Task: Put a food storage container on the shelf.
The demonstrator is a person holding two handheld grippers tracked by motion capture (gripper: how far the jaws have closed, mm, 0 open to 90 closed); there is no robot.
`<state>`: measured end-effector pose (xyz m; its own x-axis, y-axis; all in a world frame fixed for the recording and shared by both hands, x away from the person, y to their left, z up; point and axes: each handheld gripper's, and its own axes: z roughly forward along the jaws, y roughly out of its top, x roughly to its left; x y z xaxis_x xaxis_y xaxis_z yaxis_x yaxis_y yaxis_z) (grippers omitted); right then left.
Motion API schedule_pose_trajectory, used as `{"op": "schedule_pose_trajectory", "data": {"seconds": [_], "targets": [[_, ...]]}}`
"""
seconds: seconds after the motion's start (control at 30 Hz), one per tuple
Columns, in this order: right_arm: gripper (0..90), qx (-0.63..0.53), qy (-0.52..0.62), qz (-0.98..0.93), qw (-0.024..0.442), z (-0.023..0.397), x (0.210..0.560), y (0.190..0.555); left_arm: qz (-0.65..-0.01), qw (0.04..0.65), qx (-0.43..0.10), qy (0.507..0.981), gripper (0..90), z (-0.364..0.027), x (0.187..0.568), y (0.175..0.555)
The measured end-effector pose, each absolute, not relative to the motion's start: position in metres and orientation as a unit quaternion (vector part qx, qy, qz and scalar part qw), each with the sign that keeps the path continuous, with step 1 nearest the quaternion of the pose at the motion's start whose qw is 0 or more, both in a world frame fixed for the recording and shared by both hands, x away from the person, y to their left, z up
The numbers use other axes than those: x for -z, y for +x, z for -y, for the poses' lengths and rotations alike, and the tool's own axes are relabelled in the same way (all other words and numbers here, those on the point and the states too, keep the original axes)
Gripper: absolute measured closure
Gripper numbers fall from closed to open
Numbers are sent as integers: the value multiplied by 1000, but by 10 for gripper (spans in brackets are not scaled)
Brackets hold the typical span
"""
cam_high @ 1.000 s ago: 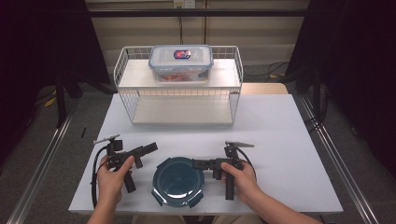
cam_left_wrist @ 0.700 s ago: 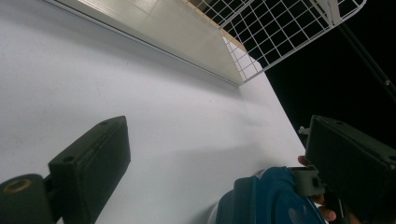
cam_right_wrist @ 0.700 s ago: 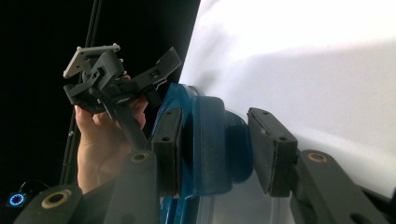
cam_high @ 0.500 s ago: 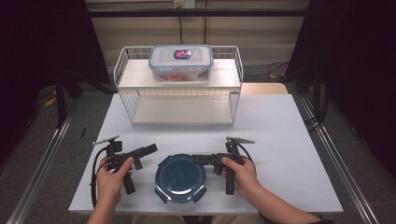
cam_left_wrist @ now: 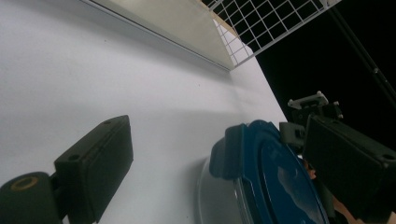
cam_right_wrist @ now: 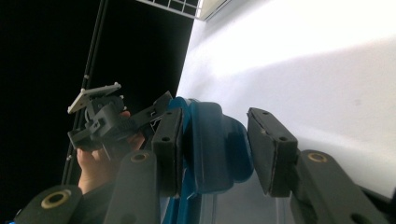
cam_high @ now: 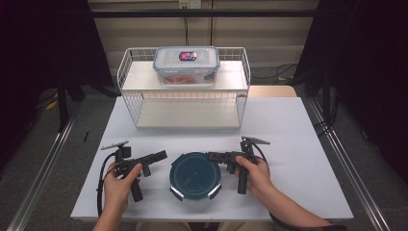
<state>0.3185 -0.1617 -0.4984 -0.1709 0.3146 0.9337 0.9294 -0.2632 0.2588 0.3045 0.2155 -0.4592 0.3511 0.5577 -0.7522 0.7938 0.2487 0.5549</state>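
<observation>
1. A round container with a dark blue clip lid lies on the white worktop, near its front edge, between the two tools.
2. The right tool lies level at the container's right rim. In the right gripper view a blue lid clip sits between its jaws: one jaw lies against the clip, the other stands just off it, so the gap is narrow and not clamped.
3. The left tool lies just beside the container's left rim, jaws wide apart with bare worktop between them.
4. Well behind stands a white wire rack, its top shelf carrying a clear lidded box. Nothing lies between the tools and the container.
</observation>
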Motion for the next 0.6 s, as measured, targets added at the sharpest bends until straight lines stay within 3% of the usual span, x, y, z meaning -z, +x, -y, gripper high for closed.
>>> {"op": "schedule_pose_trajectory", "data": {"seconds": [0.6], "targets": [[576,558,-601,515,251,190,501,321,-545,552,134,617,91,-192,464,312]]}}
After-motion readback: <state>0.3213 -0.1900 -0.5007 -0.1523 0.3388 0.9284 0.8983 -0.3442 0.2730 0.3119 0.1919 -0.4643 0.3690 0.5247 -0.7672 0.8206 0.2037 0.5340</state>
